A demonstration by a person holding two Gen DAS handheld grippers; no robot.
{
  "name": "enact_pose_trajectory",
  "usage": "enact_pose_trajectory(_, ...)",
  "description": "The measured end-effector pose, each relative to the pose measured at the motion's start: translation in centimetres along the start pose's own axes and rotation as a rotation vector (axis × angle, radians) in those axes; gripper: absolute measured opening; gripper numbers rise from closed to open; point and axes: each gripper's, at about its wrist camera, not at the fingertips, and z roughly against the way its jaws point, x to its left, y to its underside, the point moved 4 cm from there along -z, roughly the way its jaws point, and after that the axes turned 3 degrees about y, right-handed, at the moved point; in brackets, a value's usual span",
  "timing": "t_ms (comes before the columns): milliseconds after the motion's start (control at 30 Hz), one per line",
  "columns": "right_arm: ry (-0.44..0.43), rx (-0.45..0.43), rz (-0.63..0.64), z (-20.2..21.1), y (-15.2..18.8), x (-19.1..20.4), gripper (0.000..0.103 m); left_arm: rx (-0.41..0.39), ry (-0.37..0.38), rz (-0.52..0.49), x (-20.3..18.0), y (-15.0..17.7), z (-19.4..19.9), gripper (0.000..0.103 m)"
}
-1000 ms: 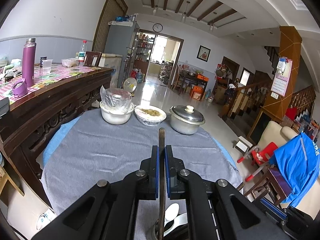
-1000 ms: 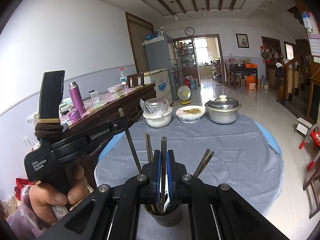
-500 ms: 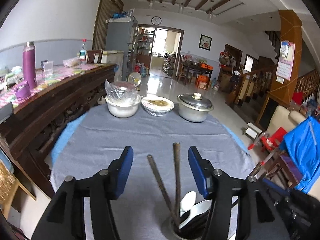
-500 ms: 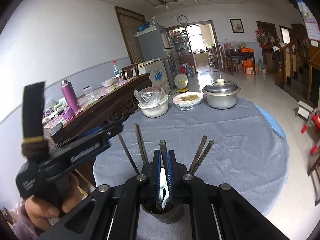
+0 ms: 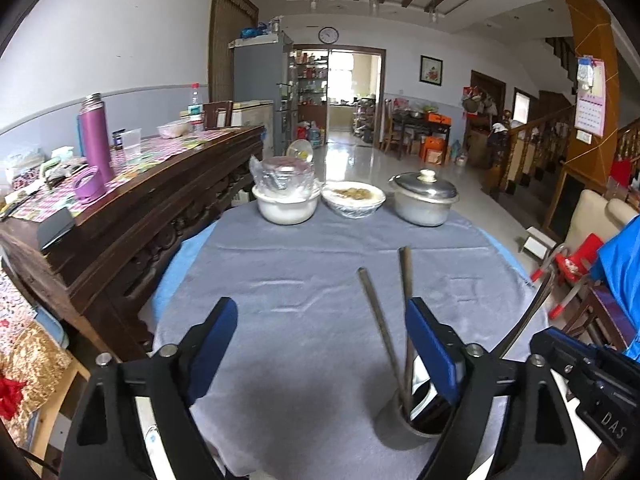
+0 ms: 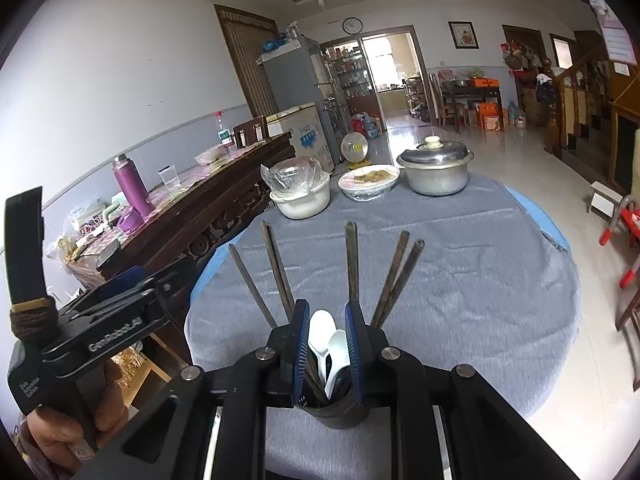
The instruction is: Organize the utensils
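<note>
A dark utensil cup (image 6: 338, 410) stands near the front of the grey-clothed round table (image 6: 460, 264). It holds several dark chopsticks (image 6: 352, 264) and white spoons (image 6: 326, 342). My right gripper (image 6: 328, 320) is just above the cup, its jaws partly open around the spoon tops and holding nothing. My left gripper (image 5: 324, 336) is wide open and empty, left of the cup (image 5: 408, 424), where two chopsticks (image 5: 378, 320) stand up; it also shows at the left of the right wrist view (image 6: 132, 300).
At the table's far edge stand a white bowl with a plastic bag (image 5: 286, 204), a covered dish of food (image 5: 354, 198) and a lidded metal pot (image 5: 424, 198). A wooden sideboard (image 5: 132, 200) with a purple flask (image 5: 96, 136) runs along the left. Chairs stand at the right.
My left gripper let go of its chopstick into the cup, opened wide and moved left. My right gripper released its chopstick into the cup and opened partly.
</note>
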Motion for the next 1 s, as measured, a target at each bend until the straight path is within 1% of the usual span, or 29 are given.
enact_pose_trajectory(133,0.01,0.011,-0.013,0.1,0.8,-0.3,0.027,0.02,-0.04,0.001,0.6,0.7,0.3,0.09)
enact_pose_trajectory(367,0.032,0.029,-0.009,0.6,2.6,-0.8,0.029,0.073,-0.121,-0.009,1.5,2.4,1.0,0.091)
enact_pose_trajectory(400,0.035,0.028,-0.005,0.8,2.7,-1.0,0.03,0.076,-0.13,-0.009,1.5,2.6,1.1,0.091)
enact_pose_trajectory(467,0.039,0.02,-0.009,1.2,2.9,-1.2,0.039,0.084,-0.161,-0.004,1.8,2.9,1.5,0.092)
enact_pose_trajectory(500,0.04,0.015,-0.01,1.3,3.0,-1.2,0.051,0.085,-0.181,-0.001,1.9,3.0,1.6,0.092)
enact_pose_trajectory(533,0.04,0.004,-0.009,1.6,3.2,-1.3,0.058,0.083,-0.209,0.0,2.0,3.2,1.9,0.092)
enact_pose_trajectory(667,0.071,-0.04,0.033,2.4,4.1,-1.2,0.059,0.064,-0.27,-0.026,2.1,4.1,2.6,0.093)
enact_pose_trajectory(833,0.096,-0.055,0.044,2.7,5.0,-1.1,0.059,0.097,-0.264,-0.064,1.4,5.4,2.9,0.093)
enact_pose_trajectory(1000,0.129,-0.078,0.051,3.2,5.7,-1.6,0.059,0.112,-0.235,-0.079,1.1,6.6,3.3,0.093)
